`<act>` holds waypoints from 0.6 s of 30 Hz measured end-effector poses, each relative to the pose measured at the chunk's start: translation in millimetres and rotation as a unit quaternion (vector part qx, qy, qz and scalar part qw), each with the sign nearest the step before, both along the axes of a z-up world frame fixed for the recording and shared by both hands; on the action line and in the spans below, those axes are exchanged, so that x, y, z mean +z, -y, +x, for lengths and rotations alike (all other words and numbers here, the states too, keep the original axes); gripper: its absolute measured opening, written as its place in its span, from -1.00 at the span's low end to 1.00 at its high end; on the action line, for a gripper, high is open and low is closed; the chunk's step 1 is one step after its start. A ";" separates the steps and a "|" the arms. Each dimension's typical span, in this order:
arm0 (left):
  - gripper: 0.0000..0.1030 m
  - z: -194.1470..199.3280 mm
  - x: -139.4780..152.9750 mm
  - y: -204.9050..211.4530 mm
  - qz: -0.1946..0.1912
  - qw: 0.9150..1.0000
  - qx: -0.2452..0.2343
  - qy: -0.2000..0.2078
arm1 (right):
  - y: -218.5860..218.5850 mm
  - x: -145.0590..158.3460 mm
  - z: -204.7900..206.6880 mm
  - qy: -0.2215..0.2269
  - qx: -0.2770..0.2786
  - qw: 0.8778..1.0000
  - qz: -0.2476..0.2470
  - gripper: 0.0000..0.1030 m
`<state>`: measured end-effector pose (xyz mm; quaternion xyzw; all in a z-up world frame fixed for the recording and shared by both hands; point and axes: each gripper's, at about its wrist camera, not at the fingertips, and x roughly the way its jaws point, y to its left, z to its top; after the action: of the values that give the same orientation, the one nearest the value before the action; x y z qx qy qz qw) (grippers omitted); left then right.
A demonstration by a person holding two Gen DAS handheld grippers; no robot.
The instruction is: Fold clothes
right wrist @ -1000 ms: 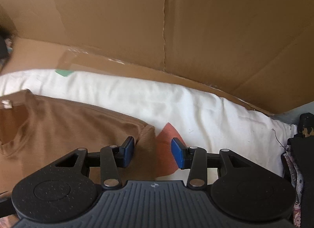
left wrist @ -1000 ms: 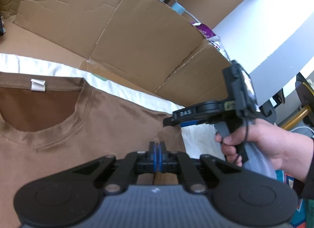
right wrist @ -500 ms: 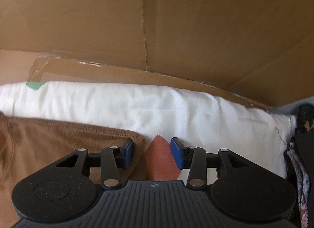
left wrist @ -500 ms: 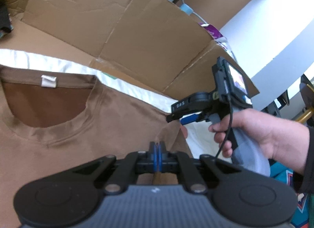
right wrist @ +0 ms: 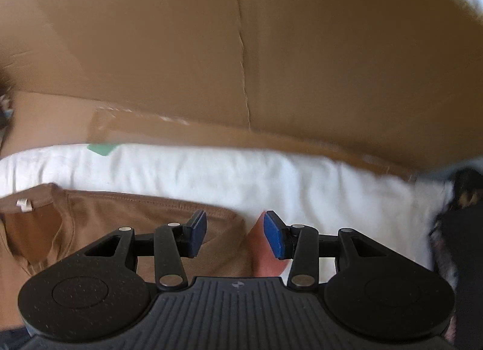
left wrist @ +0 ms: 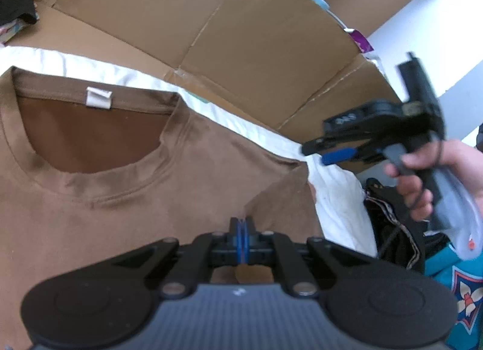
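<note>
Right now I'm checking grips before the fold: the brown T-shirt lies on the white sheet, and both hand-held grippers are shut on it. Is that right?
Only one is. The left hand-held gripper is shut on the brown T-shirt, which lies on the white sheet. The right wrist view shows the right hand-held gripper open above the sleeve edge, gripping nothing.

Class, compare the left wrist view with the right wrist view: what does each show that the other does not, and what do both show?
Only the left wrist view shows the person's hand holding the right gripper from outside, a teal patterned cloth, and the shut left gripper over the shirt. Only the right wrist view shows a reddish patch beside the shirt's sleeve, between that gripper's open, empty fingers. Both show the brown T-shirt, its white neck label, the white sheet and the cardboard wall.
</note>
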<state>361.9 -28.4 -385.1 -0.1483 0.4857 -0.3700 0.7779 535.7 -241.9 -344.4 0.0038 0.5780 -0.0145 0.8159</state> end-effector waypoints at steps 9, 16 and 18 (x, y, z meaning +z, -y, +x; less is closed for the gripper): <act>-0.97 3.9 -3.1 -3.7 -0.006 1.000 0.013 -0.001 | -0.8 -17.8 -35.9 0.016 0.079 0.996 -0.031 -0.13; -0.97 5.8 -6.0 -6.9 0.000 1.000 0.020 -0.002 | 4.7 -43.6 -31.0 0.016 0.062 0.997 -0.037 -0.34; -0.97 6.9 -7.2 -7.6 0.001 1.000 0.021 -0.004 | 5.6 -47.4 -27.3 0.018 0.055 0.998 -0.039 -0.35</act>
<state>368.8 -20.9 -392.3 -0.1591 0.4863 -0.3521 0.7837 508.4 -247.4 -391.8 -0.0594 0.5612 0.0081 0.8255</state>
